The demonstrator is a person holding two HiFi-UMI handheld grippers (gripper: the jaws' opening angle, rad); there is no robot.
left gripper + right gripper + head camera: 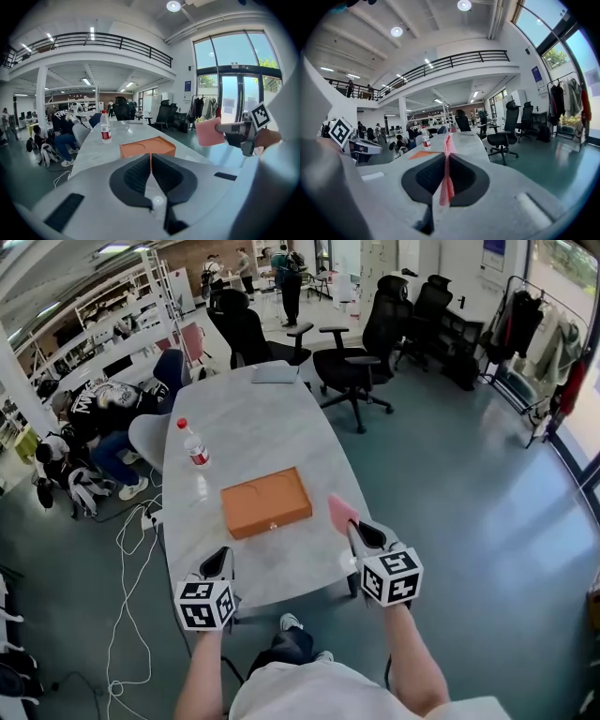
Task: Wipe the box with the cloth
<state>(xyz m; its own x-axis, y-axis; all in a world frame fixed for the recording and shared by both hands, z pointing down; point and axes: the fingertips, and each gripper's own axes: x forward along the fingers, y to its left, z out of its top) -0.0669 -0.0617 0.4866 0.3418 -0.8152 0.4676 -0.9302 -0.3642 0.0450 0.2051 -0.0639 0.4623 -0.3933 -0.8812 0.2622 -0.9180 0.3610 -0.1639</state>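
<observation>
The orange flat box [265,502] lies near the middle of the pale table [244,427], with two shallow round hollows in its lid. My right gripper [361,532] hovers at the table's near right edge, shut on a pink cloth [341,512] that sticks up ahead of its jaws. In the right gripper view the cloth [446,173] shows edge-on, pinched between the jaws. My left gripper [217,563] is over the near left edge, shut and holding nothing. From the left gripper view the box [147,147] lies straight ahead and the cloth [209,131] is off to the right.
A plastic water bottle [194,443] with a red cap stands on the table beyond the box, to its left. A laptop [276,374] lies at the far end. Black office chairs [361,362] stand round the far side, and white cables [131,549] trail on the floor at the left.
</observation>
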